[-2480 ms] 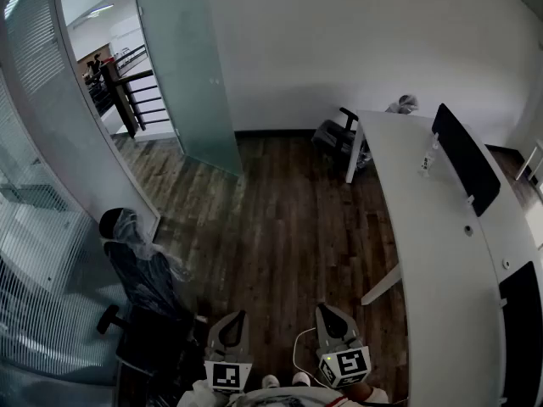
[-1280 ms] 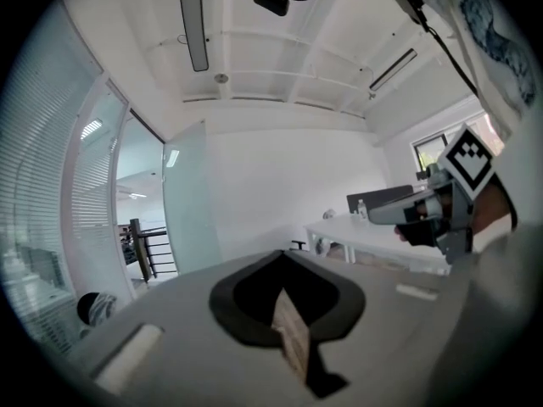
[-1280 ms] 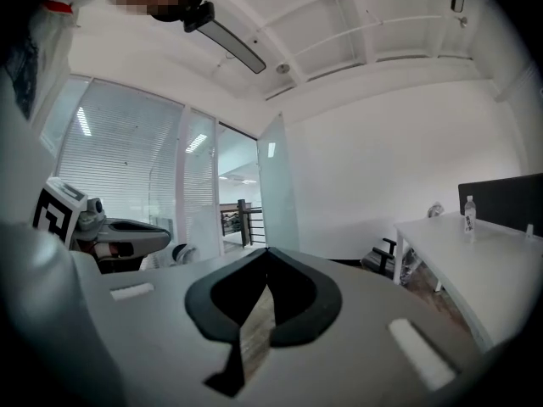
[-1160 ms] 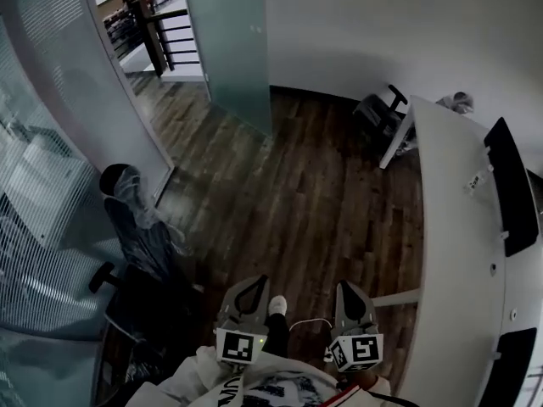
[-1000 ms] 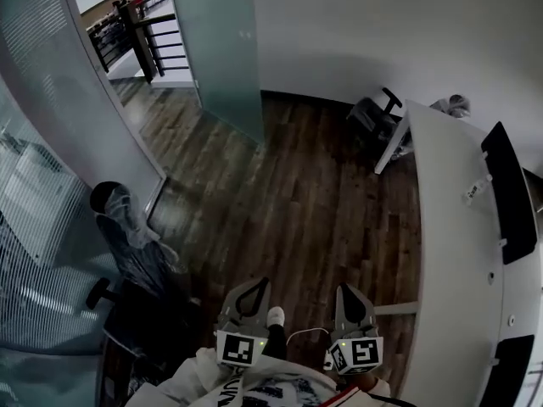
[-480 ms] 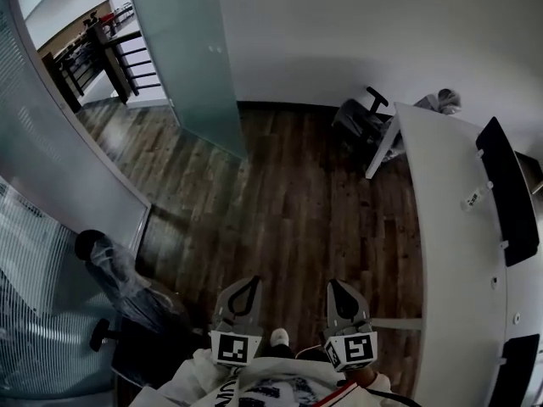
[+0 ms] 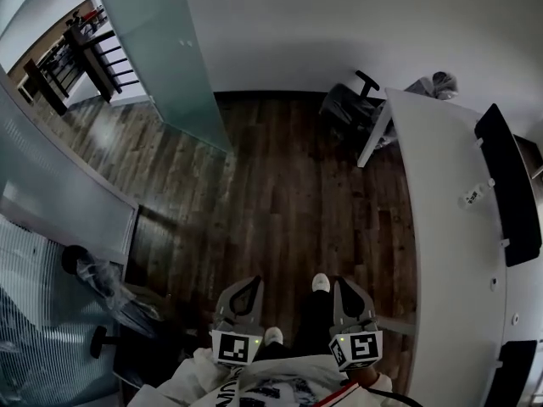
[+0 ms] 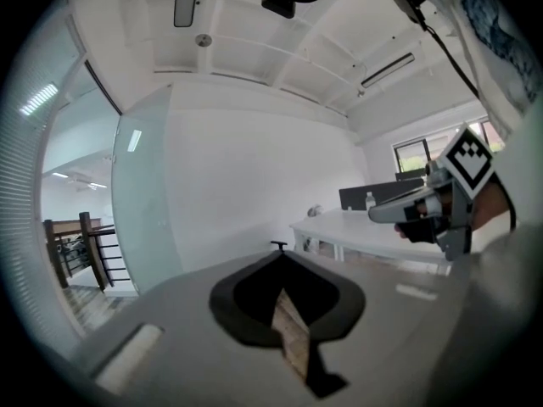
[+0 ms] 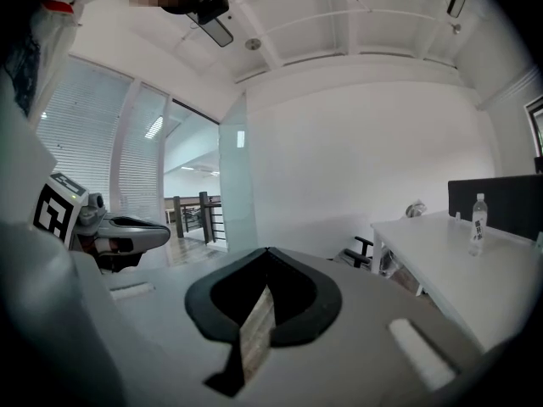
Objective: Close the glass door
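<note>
The frosted glass door (image 7: pixel 161 49) stands open at the far left, swung into the room, with the doorway to its left. It also shows in the left gripper view (image 8: pixel 140 202) and the right gripper view (image 9: pixel 237 185), several steps ahead. My left gripper (image 7: pixel 243 285) and right gripper (image 7: pixel 346 285) are side by side at the bottom of the head view, above the wooden floor and far from the door. The left gripper (image 8: pixel 280 254) is shut and holds nothing. The right gripper (image 9: pixel 267 251) is likewise shut and holds nothing.
A long white desk (image 7: pixel 450 244) with black dividers (image 7: pixel 509 185) and a bottle (image 7: pixel 471 197) runs along the right. A black chair (image 7: pixel 348 108) stands by the far wall. A plastic-wrapped chair (image 7: pixel 110 287) sits at the left by the glass partition (image 7: pixel 59 219). A railing (image 7: pixel 76 58) lies beyond the doorway.
The person has walked forward across the wooden floor, so the far wall and door are closer and the wrapped chair has slid back on the left. Both grippers stayed shut.
</note>
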The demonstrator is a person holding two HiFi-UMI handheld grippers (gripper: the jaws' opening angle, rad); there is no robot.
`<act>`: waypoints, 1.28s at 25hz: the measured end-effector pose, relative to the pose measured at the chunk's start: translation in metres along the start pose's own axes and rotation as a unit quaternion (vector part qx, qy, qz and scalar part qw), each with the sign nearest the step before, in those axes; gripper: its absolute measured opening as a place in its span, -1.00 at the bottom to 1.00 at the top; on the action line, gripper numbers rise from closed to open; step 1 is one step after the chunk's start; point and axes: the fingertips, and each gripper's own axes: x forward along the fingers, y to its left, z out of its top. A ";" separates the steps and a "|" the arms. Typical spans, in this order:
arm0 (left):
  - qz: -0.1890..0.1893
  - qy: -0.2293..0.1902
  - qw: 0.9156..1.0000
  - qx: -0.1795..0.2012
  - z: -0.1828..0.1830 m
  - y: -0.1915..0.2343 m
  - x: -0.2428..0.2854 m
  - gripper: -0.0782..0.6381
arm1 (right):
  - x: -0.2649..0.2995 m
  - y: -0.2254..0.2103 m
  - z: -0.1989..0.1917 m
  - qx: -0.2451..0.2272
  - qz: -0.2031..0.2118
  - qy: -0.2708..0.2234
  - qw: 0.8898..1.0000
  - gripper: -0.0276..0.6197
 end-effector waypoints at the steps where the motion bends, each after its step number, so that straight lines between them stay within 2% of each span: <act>1: -0.001 0.005 1.000 -0.001 -0.002 -0.001 0.015 -0.78 | 0.010 -0.012 -0.003 0.005 -0.001 0.002 1.000 -0.90; 6: 0.009 0.021 1.000 0.011 0.006 -0.002 0.100 -0.78 | 0.065 -0.082 0.015 -0.006 0.014 -0.013 1.000 -0.90; 9: 0.018 0.016 1.000 0.013 0.029 -0.003 0.153 -0.78 | 0.096 -0.131 0.044 -0.009 0.016 -0.026 0.999 -0.90; 12: 0.007 0.003 0.999 0.033 0.053 -0.013 0.204 -0.78 | 0.117 -0.171 0.066 0.005 0.012 -0.032 0.999 -0.90; 16: 0.007 0.000 1.000 0.020 0.069 -0.022 0.256 -0.78 | 0.134 -0.217 0.069 -0.001 0.001 -0.030 1.000 -0.90; 22: 0.019 -0.010 1.000 0.020 0.086 -0.034 0.301 -0.78 | 0.153 -0.259 0.080 -0.003 0.009 -0.033 0.999 -0.90; 27: 0.022 -0.016 0.999 0.036 0.101 -0.038 0.319 -0.78 | 0.165 -0.274 0.088 -0.001 0.016 -0.036 0.999 -0.90; 32: 0.027 -0.019 0.999 0.019 0.106 -0.037 0.335 -0.78 | 0.178 -0.281 0.089 0.004 0.025 -0.041 0.999 -0.90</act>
